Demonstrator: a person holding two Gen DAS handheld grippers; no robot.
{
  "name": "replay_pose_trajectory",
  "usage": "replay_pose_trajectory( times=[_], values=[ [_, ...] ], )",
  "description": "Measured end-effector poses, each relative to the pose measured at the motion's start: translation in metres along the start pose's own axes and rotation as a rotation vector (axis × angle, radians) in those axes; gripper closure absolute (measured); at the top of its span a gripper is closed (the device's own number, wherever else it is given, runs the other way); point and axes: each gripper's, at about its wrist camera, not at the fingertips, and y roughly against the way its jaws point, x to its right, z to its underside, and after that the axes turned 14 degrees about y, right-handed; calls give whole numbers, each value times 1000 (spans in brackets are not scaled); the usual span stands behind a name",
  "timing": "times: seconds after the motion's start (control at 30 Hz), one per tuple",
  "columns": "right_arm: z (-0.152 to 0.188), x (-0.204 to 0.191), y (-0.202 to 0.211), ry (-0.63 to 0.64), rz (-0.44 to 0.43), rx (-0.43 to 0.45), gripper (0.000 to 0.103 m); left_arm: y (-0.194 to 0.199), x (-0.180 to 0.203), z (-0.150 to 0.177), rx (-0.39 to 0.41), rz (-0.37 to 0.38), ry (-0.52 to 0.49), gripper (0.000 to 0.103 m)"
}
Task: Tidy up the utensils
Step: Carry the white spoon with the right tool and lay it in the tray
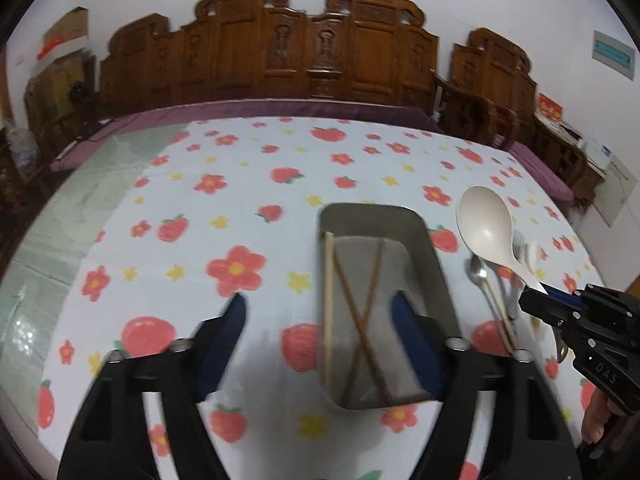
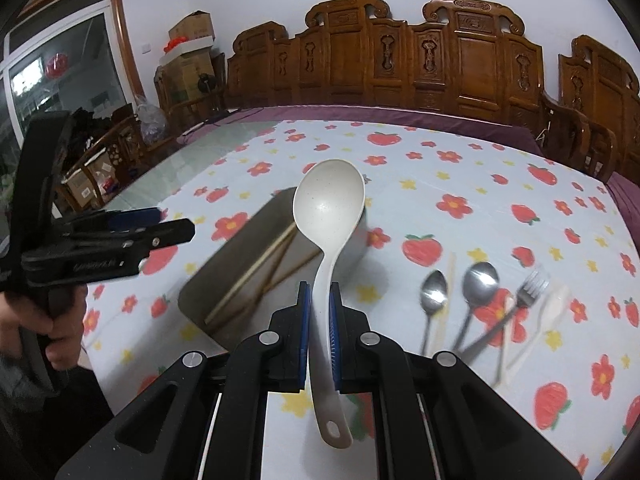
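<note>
A grey tray [image 1: 438,268] lies on the flowered tablecloth and holds one pale chopstick [image 1: 329,300] and two dark, crossed chopsticks [image 1: 362,320]. My left gripper [image 1: 318,308] hovers open above the tray's near end with nothing between its blue pads. My right gripper [image 2: 320,292] is shut on the handle of a large white ladle [image 2: 330,204], bowl up, in the air above the tray [image 2: 224,264]. From the left wrist view the ladle [image 1: 486,228] and right gripper [image 1: 536,294] sit right of the tray. A hand holds the left gripper [image 2: 172,224] at the left edge.
To the right of the tray, two metal spoons [image 2: 434,288] [image 2: 480,280], a metal fork [image 2: 528,284], a white plastic utensil [image 2: 554,308] and a pale stick [image 2: 450,280] lie on the cloth. A carved wooden bench [image 2: 440,60] with a purple cushion runs behind the table.
</note>
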Motion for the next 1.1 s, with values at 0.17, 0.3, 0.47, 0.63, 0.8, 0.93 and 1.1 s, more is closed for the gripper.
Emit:
replay_pose_trajectory(
  times=[0.17, 0.3, 0.47, 0.63, 0.8, 0.93, 1.1],
  values=[
    [-13, -9, -20, -16, -18, -13, 93, 2, -12, -4, 7, -2, 22, 14],
    [-21, -13, -37, -37, -34, -25, 93, 3, -18, -7, 7, 2, 30, 13],
    [-30, -15, -61, -81, -60, -47, 93, 4, -26, -10, 8, -7, 37, 13],
    [-35, -21, -86, -94, -66, -85, 93, 5, -30, -10, 9, -7, 44, 13],
    [-33, -27, -106, -90, -69, -119, 93, 5, -31, -10, 5, -7, 45, 13],
    [-29, -28, -116, -101, -75, -140, 93, 4, -31, -10, 4, -6, 44, 13],
    [-29, -28, -123, -112, -81, -145, 89, 3, -30, -9, 1, -10, 39, 13]
  ],
)
